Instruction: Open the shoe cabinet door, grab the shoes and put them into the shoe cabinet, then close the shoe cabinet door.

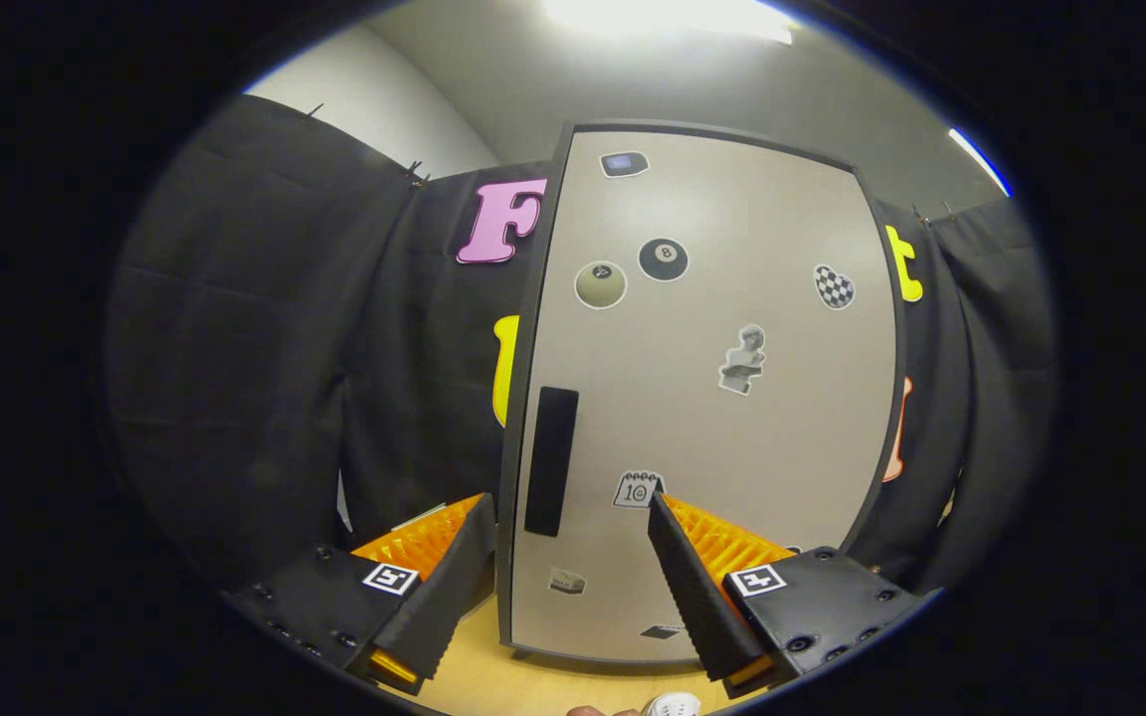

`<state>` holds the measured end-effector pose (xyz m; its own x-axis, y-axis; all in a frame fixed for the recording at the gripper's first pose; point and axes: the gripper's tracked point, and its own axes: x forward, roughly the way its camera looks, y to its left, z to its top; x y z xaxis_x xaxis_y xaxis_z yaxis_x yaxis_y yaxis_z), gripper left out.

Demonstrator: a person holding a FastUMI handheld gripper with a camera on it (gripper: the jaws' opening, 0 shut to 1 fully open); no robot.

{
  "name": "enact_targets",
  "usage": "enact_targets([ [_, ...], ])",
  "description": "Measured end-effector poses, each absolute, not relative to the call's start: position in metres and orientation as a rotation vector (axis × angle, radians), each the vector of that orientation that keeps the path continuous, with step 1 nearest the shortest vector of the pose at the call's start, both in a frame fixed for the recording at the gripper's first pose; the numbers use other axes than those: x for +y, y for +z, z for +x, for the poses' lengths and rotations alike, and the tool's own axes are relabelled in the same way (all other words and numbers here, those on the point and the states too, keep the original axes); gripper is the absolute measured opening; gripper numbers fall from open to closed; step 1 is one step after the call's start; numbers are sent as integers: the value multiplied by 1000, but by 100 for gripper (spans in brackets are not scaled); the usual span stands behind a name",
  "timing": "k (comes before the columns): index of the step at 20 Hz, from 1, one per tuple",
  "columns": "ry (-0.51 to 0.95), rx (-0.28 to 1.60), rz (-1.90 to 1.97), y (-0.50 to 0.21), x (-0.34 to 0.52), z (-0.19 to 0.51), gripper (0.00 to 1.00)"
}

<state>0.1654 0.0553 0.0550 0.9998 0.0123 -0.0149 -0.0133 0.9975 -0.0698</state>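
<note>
The shoe cabinet [712, 398] stands upright just ahead of me, its light grey door shut and dotted with stickers. A black vertical handle [550, 461] sits near the door's left edge. My gripper [573, 512] is open, its two fingers spread wide, and the handle lies between them, a little beyond the tips. Nothing is held. A small bit of a white shoe [673, 706] peeks out low down, below the right finger, on the wooden floor.
The cabinet rests on a light wooden surface [533, 681]. Black cloth walls [265, 348] hang close on both sides of the cabinet, with a pale wall and ceiling light above.
</note>
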Motion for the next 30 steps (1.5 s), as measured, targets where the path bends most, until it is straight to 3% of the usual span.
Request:
enact_targets([
  [11, 11, 60, -81, 33, 89, 251, 97],
  [16, -57, 85, -82, 24, 89, 259, 87],
  [18, -119, 85, -91, 25, 75, 259, 78],
  [21, -106, 101, -14, 23, 74, 259, 40],
  [30, -19, 147, 14, 25, 76, 253, 20],
])
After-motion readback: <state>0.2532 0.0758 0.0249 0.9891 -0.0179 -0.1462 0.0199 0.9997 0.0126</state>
